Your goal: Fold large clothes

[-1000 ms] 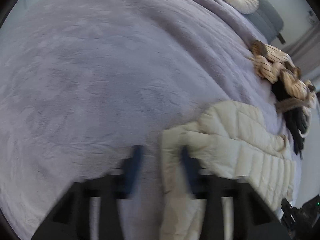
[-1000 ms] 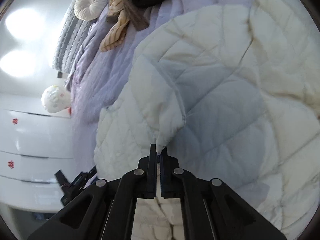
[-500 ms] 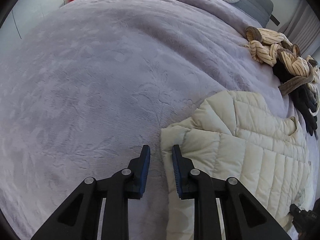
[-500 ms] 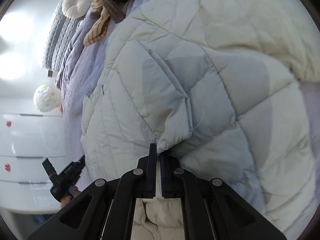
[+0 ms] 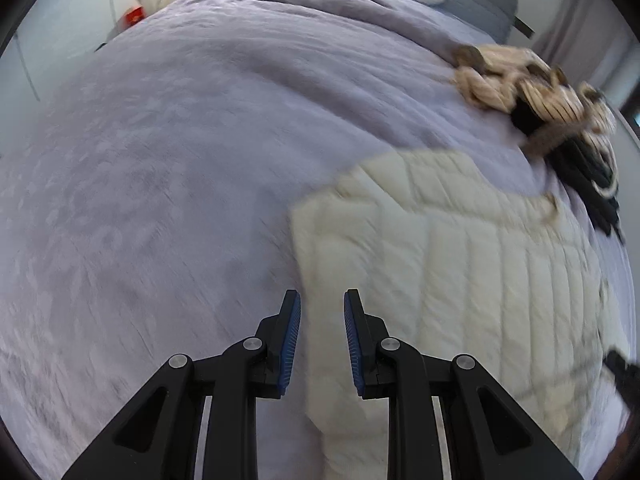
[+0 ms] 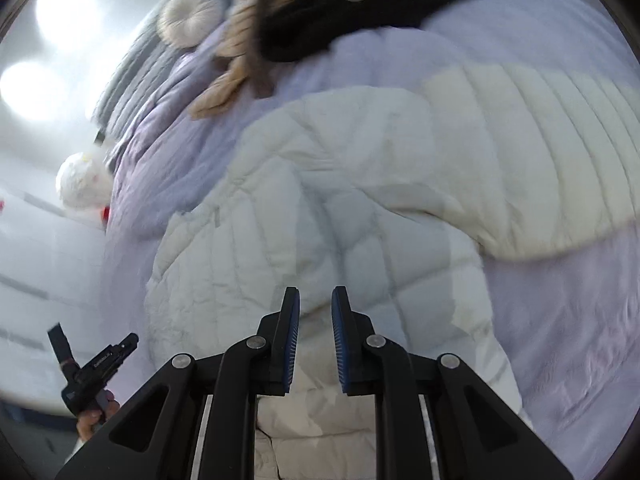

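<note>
Fold just laid: cream puffer jacket (image 6: pixel 360 208) lies on lilac bedspread (image 5: pixel 180 160). Right gripper (image 6: pixel 315 320) jaws have just been opening, nothing pinched. Left gripper (image 5: pixel 319 332) slightly parted, empty, above jacket edge. Next, likely: pick fresh edge, both sides, fold again.

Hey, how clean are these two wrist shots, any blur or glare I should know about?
Left wrist view: motion smear across the purple bedspread and cream puffer jacket, while the left claw stays sharp. Right wrist view: similar smear, plus two blown-out glare patches at upper left; right claw crisp.
</note>
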### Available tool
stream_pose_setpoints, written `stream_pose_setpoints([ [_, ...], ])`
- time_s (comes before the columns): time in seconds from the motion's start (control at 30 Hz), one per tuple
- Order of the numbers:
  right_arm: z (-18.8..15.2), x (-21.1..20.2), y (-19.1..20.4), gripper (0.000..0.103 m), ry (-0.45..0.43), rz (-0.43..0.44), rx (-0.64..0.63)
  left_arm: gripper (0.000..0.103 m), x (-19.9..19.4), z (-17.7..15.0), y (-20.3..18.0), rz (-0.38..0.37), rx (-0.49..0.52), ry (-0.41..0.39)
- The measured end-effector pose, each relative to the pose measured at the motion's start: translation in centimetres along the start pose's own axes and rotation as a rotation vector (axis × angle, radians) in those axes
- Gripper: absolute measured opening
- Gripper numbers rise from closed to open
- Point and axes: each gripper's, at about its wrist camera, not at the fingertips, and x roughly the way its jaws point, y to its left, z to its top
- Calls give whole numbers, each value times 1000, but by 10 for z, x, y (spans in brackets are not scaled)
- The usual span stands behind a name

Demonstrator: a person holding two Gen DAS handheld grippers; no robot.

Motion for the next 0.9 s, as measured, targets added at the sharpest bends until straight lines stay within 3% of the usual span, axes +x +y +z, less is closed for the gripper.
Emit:
stream_pose_setpoints([
  [0.13, 4, 25, 9, 18, 46, -67, -94, 24, 16, -19, -20, 37, 45, 49],
  [0.3, 9, 50, -4, 18, 96, -87, -65, 24, 19, -25, -31, 67, 53, 52],
  [0.57, 9, 18, -6, 18, 96, -3, -38, 25, -2, -28, -49, 92, 114, 52],
  [0.73, 3, -2, -17, 19, 117, 15, 17, 25, -20, -32, -71, 56, 113, 74],
  [0.77, 1, -7, -19, 19, 118, 19, 23, 30, -22, -34, -74, 52, 114, 75],
  [0.8, -1, -11, -22, 19, 119, 21, 27, 62, -26, -36, -80, 42, 117, 78],
  [0.87, -4, -20, -27, 19, 119, 30, 38, 102, -35, -41, -90, 26, 104, 53],
  [0.9, -7, -25, -30, 19, 117, 38, 48, 102, -40, -43, -94, 19, 110, 38],
])
